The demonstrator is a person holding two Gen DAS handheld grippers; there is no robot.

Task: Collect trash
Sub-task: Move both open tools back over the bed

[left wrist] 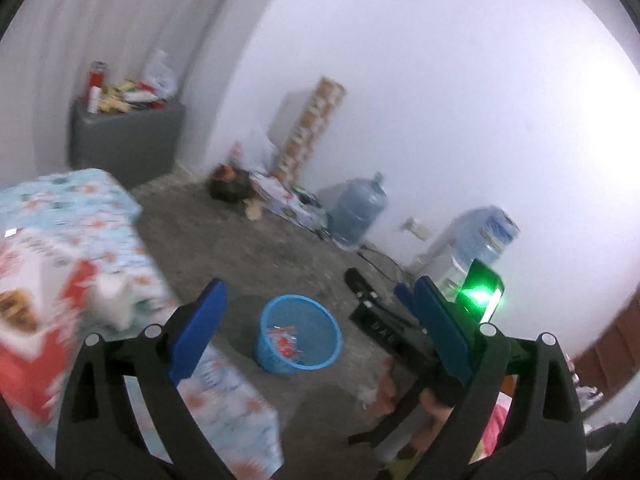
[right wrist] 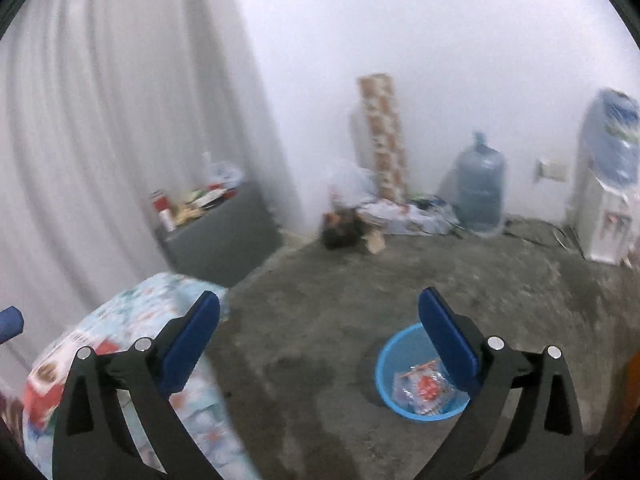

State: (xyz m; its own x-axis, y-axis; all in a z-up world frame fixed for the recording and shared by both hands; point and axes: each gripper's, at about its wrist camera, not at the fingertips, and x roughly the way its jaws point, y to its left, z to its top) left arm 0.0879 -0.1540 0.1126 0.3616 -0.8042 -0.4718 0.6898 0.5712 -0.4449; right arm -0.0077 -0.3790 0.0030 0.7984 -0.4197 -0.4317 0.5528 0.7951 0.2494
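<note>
Both grippers, left point(left wrist: 322, 322) and right point(right wrist: 320, 334), are hovering with fingers apart and empty, aimed at the round blue plastic mesh basket point(left wrist: 299, 333) on the near floor, likely because its red-and-clear wrappers point(right wrist: 422, 394) are lying inside.

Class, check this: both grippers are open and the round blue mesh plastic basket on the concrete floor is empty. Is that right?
Not quite. The round blue mesh plastic basket already holds crumpled red-and-clear wrappers, as the right wrist view shows. The left gripper and right gripper are indeed open.
</note>
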